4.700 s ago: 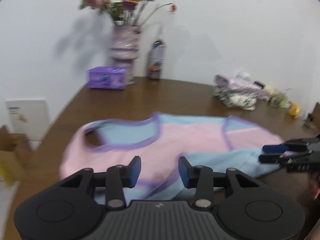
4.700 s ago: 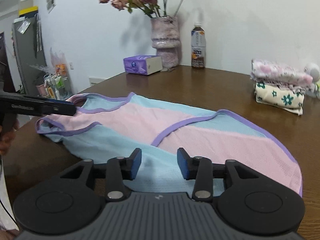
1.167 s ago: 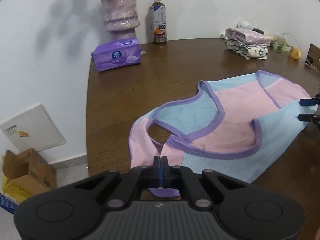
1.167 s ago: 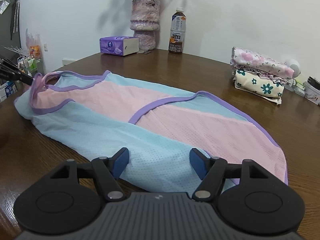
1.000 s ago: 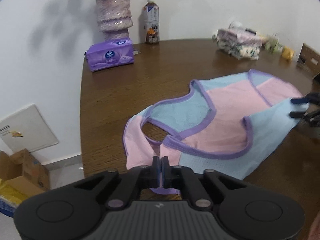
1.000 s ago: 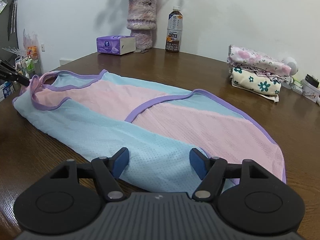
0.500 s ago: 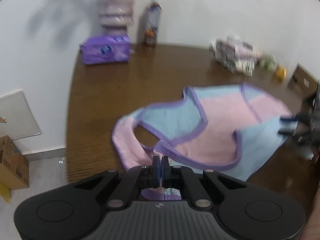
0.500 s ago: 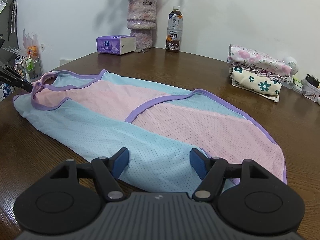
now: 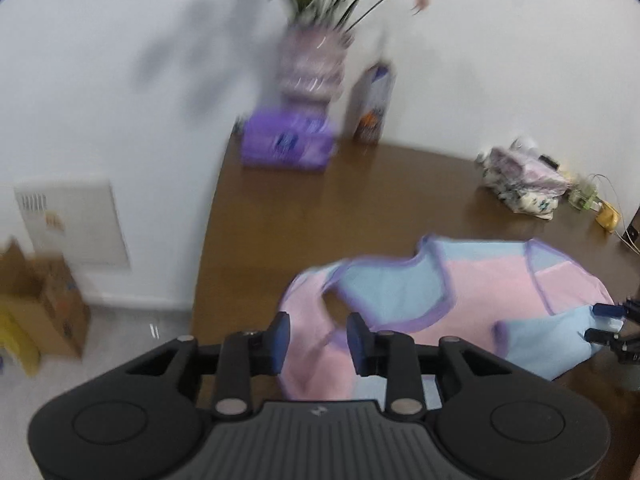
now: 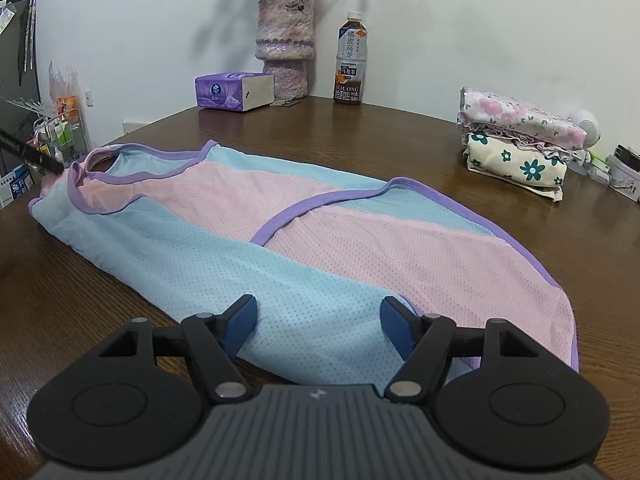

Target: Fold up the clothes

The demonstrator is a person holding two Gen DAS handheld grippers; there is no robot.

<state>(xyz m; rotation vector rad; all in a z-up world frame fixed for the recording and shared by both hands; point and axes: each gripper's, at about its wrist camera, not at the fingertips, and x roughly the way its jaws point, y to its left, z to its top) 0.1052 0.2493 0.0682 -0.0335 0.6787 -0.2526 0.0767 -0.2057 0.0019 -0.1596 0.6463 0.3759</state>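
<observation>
A sleeveless mesh top in pink and light blue with purple trim lies spread flat on the brown wooden table. My right gripper stands open low over its blue hem, the cloth lying between the fingers, pads clear of it. In the blurred left wrist view the top has its pink shoulder end nearest me. My left gripper hovers over that shoulder strap with its jaws opening; the pads do not press the cloth. The right gripper shows at the far hem, and the left gripper's tip shows by the neckline.
At the back stand a vase of flowers, a purple tissue box and a drink bottle. A stack of folded clothes sits at the right. The table's left edge drops to the floor, where a cardboard box stands.
My left gripper was shut on the pink shoulder strap; its jaws have parted and let the strap go, and it has lifted and rolled a little. The right gripper has kept still.
</observation>
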